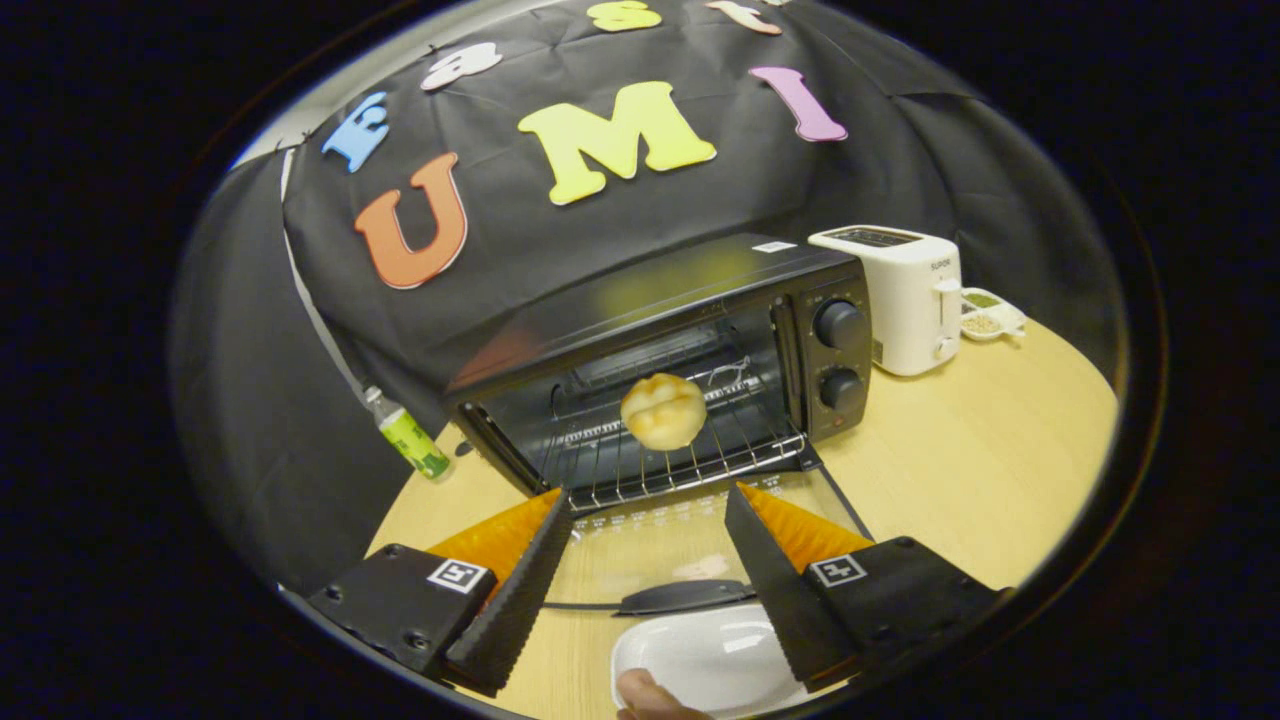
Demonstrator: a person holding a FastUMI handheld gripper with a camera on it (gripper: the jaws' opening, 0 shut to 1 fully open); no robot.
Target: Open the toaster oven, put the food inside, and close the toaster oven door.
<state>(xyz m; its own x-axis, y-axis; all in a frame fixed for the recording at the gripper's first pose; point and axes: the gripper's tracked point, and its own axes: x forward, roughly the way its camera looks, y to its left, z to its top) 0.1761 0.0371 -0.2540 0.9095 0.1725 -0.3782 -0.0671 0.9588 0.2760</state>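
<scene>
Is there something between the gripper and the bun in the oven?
Nothing visible blocks it. The gripper is open and empty, above the lowered oven door. The bun rests on the wire rack beyond the fingertips.

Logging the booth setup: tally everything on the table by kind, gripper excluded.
Appliances: 2, toaster oven and white toaster
Food: 1, bun on the oven rack
Dishes: 2, white plate, small divided dish
Bottles: 1, green-labelled bottle
Total: 6
</scene>
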